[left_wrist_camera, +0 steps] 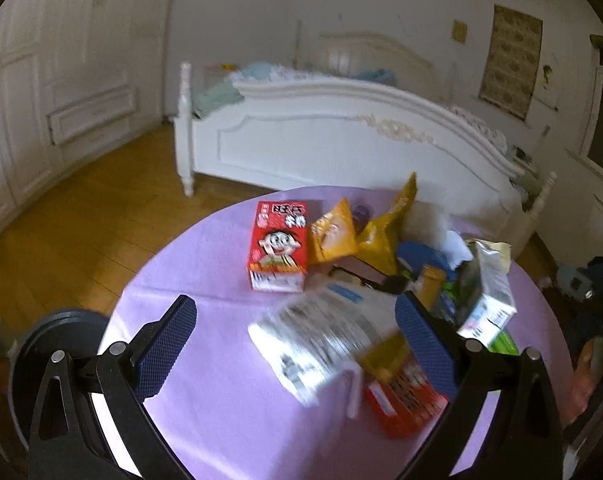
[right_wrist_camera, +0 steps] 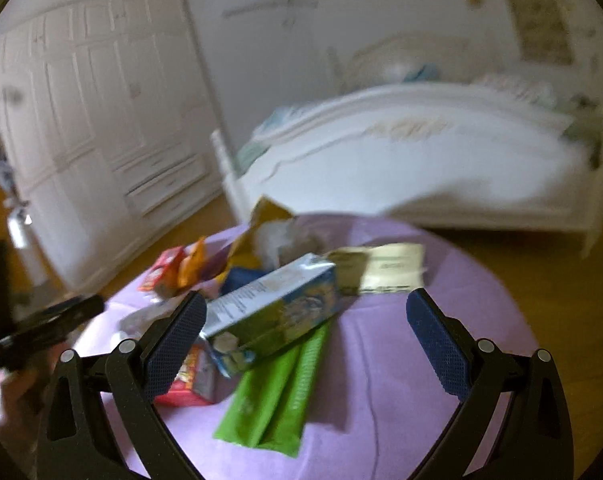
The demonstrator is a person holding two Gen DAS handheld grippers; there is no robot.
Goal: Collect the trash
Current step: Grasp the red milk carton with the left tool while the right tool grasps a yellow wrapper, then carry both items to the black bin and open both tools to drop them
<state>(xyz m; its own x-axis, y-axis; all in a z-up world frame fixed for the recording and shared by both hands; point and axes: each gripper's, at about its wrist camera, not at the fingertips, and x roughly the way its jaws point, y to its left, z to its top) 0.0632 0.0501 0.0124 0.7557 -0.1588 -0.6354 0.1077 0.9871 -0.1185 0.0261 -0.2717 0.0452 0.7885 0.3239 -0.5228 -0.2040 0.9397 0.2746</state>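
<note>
A heap of trash lies on a round table with a purple cloth [left_wrist_camera: 205,280]. A red carton with a cartoon face [left_wrist_camera: 279,244] sits at the far left of the heap, with yellow snack bags [left_wrist_camera: 353,232] behind it. A white printed wrapper [left_wrist_camera: 321,340] and a red box [left_wrist_camera: 405,400] lie close under my left gripper [left_wrist_camera: 297,336], which is open above them. My right gripper [right_wrist_camera: 307,336] is open over a silver-blue carton [right_wrist_camera: 273,312] and a green packet [right_wrist_camera: 273,392]. A pale label flap [right_wrist_camera: 381,268] lies behind.
A white bed [left_wrist_camera: 341,140] stands just beyond the table, and white wardrobes [right_wrist_camera: 101,120] line the left wall. Wooden floor [left_wrist_camera: 81,220] surrounds the table. A dark round bin [left_wrist_camera: 61,336] sits low at the left in the left wrist view.
</note>
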